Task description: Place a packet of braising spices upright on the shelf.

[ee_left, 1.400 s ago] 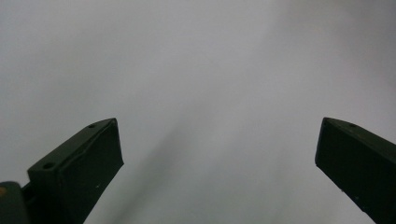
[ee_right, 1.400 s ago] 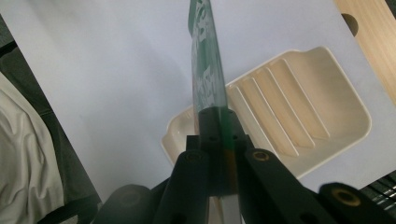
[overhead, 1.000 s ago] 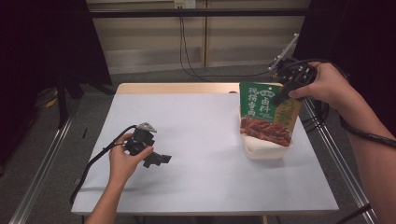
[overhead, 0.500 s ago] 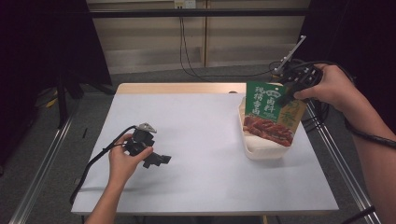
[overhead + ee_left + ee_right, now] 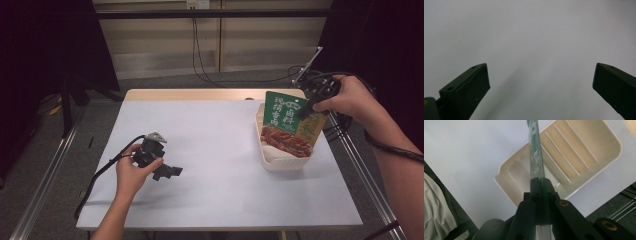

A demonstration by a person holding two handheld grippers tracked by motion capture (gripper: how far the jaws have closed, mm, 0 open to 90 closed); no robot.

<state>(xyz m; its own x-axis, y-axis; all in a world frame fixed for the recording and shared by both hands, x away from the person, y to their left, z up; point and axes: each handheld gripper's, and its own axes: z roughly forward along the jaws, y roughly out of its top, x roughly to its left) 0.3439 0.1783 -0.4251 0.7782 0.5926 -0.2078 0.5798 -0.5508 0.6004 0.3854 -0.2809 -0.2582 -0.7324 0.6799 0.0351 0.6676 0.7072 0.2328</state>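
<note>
The right gripper (image 5: 306,111) pinches the pouch (image 5: 290,125) by its top edge, hanging it upright over the tray (image 5: 280,162) for lowering in, while the left gripper (image 5: 167,172) rests open well left of the tray.

table (image 5: 215,150): white top | wall (image 5: 165,45): beige panels | floor (image 5: 95,125): grey | surroundings: dark

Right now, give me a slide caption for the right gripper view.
Right tool shut on the green food pouch's edge, holding it above the cream ridged tray.
</note>
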